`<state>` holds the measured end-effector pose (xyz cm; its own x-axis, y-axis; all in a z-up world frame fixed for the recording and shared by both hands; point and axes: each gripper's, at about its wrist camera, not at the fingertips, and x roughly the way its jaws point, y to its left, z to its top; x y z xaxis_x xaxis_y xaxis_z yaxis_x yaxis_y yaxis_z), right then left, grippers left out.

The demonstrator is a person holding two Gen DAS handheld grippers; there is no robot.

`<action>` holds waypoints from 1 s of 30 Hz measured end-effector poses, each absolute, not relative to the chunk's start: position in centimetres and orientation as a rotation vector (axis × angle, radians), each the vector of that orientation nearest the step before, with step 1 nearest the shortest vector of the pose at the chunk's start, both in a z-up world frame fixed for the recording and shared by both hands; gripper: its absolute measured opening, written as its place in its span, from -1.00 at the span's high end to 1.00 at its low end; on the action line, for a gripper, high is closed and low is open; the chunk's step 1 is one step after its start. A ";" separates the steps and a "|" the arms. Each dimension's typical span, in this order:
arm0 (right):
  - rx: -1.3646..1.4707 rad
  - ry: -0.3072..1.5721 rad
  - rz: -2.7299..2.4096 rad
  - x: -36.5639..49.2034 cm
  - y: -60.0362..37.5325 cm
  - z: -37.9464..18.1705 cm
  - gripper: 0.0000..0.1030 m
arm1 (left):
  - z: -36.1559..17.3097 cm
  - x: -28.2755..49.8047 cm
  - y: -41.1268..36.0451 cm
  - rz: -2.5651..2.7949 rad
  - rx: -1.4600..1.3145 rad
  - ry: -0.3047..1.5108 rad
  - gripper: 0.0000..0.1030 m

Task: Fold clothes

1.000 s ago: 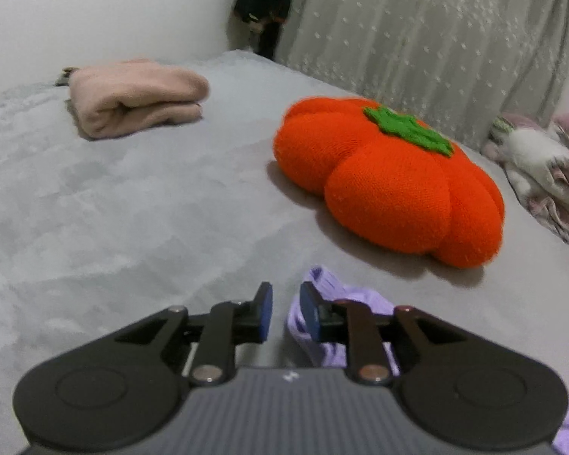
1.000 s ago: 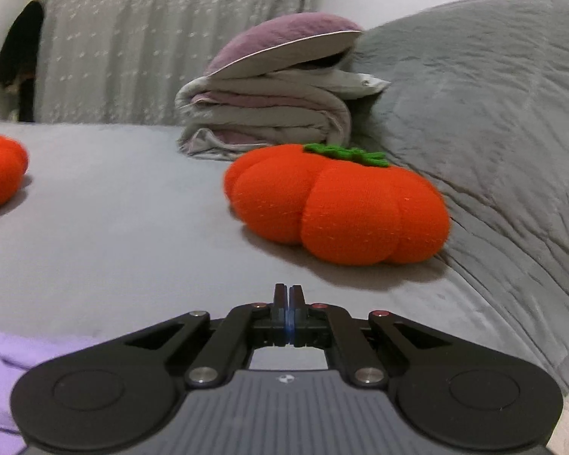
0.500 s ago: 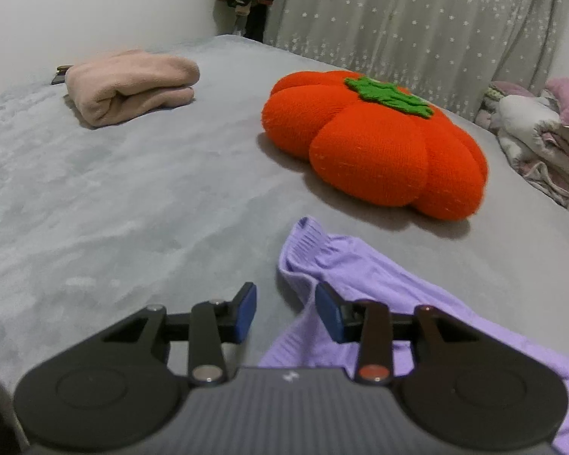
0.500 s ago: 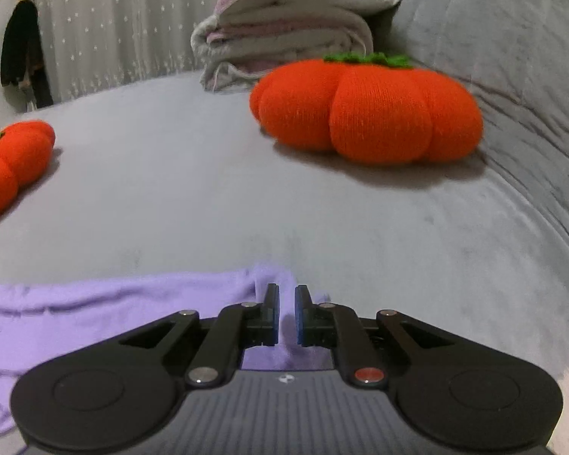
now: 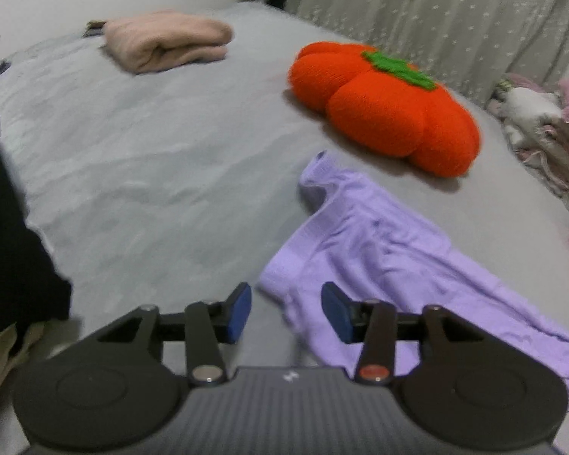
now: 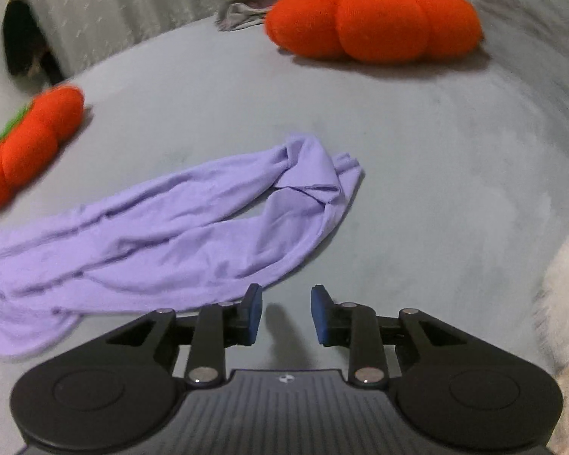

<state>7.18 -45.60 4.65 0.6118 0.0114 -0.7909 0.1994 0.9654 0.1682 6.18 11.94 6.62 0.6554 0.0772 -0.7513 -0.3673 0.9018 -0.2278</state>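
A lilac garment (image 6: 178,235), thin and stretchy-looking, is lying loose and rumpled on a grey bed (image 6: 436,174), stretched out in a long band near the bed's front edge. Its waistband end is sitting between and just beyond the fingers of the left claw (image 5: 286,313); its far end, twisted into a bunched knot, is lying ahead and to the left of the right claw (image 6: 286,314).

Both claws are hovering spread apart and gripping nothing — the left over the waistband corner, the right over bare bed beside the cloth's lower edge.

Two orange pumpkin cushions are resting on the bed: one (image 5: 383,106) toward the back edge just beyond the waistband, another (image 6: 371,19) toward the far right. A folded pink garment (image 5: 167,41) is sitting at the far left corner, and a stack of folded linens (image 5: 542,129) is lying at the right edge.

What could go wrong:
- The twisted end is likely to stay bunched inside any fold, leaving a lumpy bundle.
- The right claw, closing where it is hovering, may be pinching bedcover instead of cloth.
- The slack fabric may be sliding or dragging unevenly if only one layer is caught — and the nearer cushion could be snagging it.
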 end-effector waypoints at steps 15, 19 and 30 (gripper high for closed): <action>0.462 0.879 -0.146 8.8 -46.2 3.9 0.88 | 4.2 8.0 10.2 0.217 -0.353 0.906 0.11; 0.457 0.840 -0.145 8.2 -46.0 5.3 0.91 | 3.8 8.3 8.5 0.189 -0.288 0.913 0.17; 0.440 0.613 -0.185 5.3 -46.6 11.1 0.93 | 6.3 7.2 9.1 0.187 -0.282 0.837 0.89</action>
<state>5.25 -46.62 11.08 0.8054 -0.0383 -0.5915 0.2948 0.8916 0.3436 7.16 9.12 6.31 0.6565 0.0519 -0.7525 -0.2727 0.9465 -0.1727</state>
